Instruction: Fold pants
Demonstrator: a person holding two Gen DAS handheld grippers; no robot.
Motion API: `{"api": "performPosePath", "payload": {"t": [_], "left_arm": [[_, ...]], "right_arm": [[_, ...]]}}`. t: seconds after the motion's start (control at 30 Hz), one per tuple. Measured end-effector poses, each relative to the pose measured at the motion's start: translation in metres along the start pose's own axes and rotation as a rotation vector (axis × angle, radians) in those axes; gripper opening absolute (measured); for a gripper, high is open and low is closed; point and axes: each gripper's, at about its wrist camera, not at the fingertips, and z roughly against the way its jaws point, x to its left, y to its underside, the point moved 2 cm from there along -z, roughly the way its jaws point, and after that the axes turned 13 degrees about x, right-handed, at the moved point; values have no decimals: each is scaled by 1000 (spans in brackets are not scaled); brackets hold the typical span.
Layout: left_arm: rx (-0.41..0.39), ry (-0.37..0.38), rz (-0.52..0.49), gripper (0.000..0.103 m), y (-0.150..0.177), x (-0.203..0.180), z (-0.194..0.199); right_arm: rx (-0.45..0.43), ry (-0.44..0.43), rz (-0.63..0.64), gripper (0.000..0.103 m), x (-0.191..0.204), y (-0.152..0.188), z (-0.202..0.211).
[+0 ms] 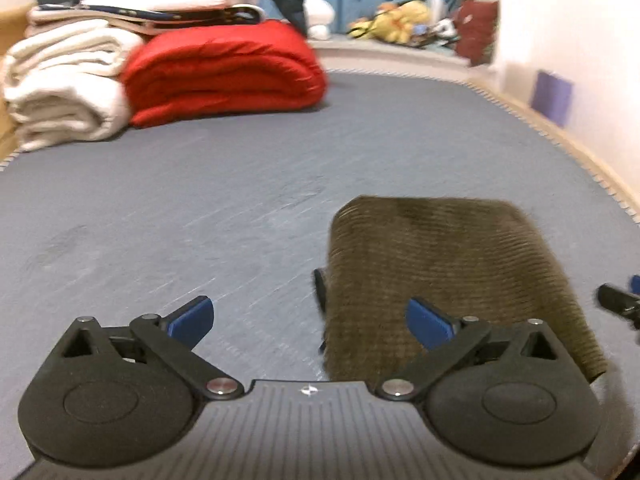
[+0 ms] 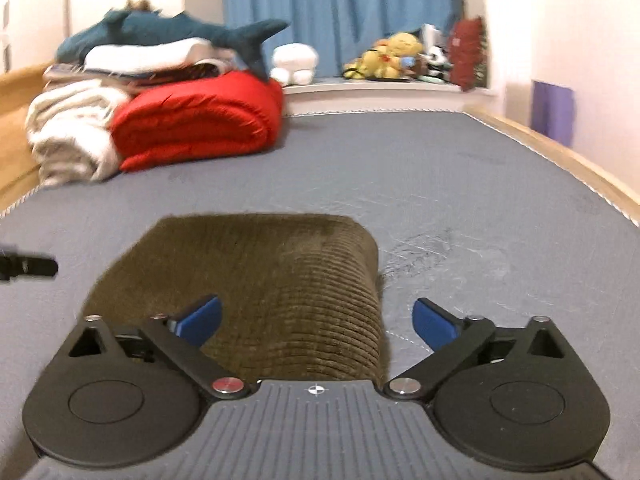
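1. On the grey mattress point(image 2: 440, 168): brown corduroy pants point(image 2: 256, 280), folded into a compact block, lying flat.
2. Left gripper point(image 1: 310, 322): jaws spread wide, empty, at the pants' left edge.
3. Right gripper point(image 2: 316, 322): jaws spread wide, empty, over the pants' right edge.
4. Far left corner: red quilt point(image 2: 196, 128), white blankets point(image 2: 68, 132), plush shark point(image 2: 168, 32).

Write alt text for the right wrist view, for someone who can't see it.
Folded brown corduroy pants lie on a grey bed, just ahead of the open, empty right gripper. Behind, at left, a red quilt and white blankets are stacked under a plush shark; blue curtain beyond.
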Motion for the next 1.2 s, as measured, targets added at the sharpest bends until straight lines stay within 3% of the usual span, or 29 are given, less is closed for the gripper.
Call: {"api": "performPosePath", "payload": {"t": [0.07,0.33,0.5,1.2], "left_arm": [[-16,-27,-7,103,9,-8,15],[37,43,40,103,59,-39,32],[101,77,42,103,78,-46,9],[96,108,23,103,78,-48,-2]], "right_arm": [[17,-18,-44,102,1,-2,13],[15,46,-86,102,7,30,31],[144,96,-92,102,7,40,8],[123,105,-13,102,18,46,0]]}}
